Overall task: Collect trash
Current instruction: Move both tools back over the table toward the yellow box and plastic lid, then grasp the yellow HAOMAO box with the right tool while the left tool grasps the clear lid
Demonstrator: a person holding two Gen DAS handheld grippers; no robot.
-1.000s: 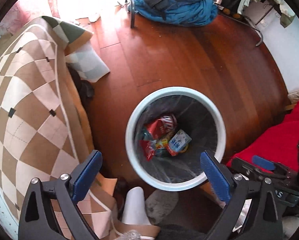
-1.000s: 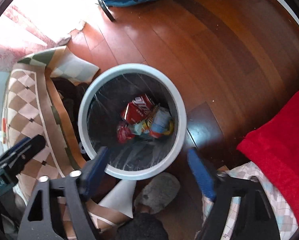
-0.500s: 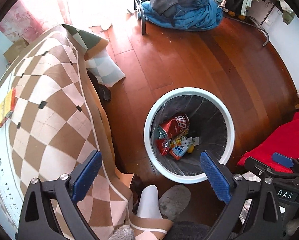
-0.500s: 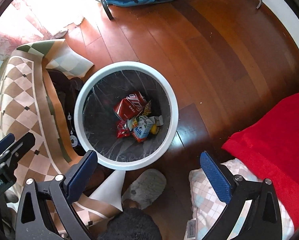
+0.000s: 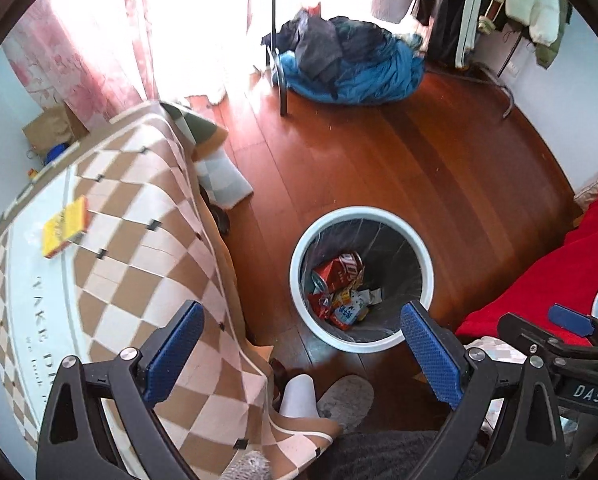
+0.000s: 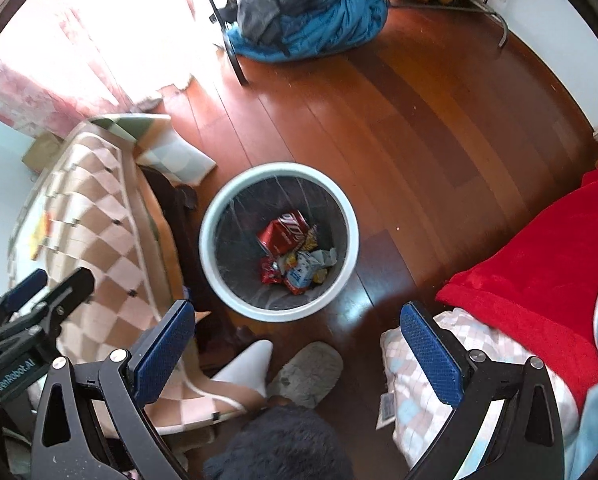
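Note:
A round white-rimmed trash bin (image 5: 429,268) (image 6: 353,236) with a dark liner stands on the wood floor. Inside lie a crushed red can (image 5: 337,270) (image 6: 285,232) and several wrappers and cartons (image 5: 347,310) (image 6: 299,270). My left gripper (image 5: 303,354) is open and holds nothing, high above the bin's near rim. My right gripper (image 6: 297,354) is open too, empty, above the floor in front of the bin. A yellow packet (image 5: 65,226) lies on the checkered tablecloth (image 5: 139,248) (image 6: 99,232) to the left.
A grey slipper (image 5: 345,398) (image 6: 307,372) and a white sock (image 6: 249,364) show by the bin. A red blanket (image 5: 559,276) (image 6: 539,272) lies right. A blue bundle of clothes (image 5: 351,68) (image 6: 311,20) sits at the far side beside a dark rack leg (image 6: 235,60).
Both grippers have risen and pulled back from the bin, which now looks smaller. The tabletop with the yellow packet has come into the left wrist view. Both stay open.

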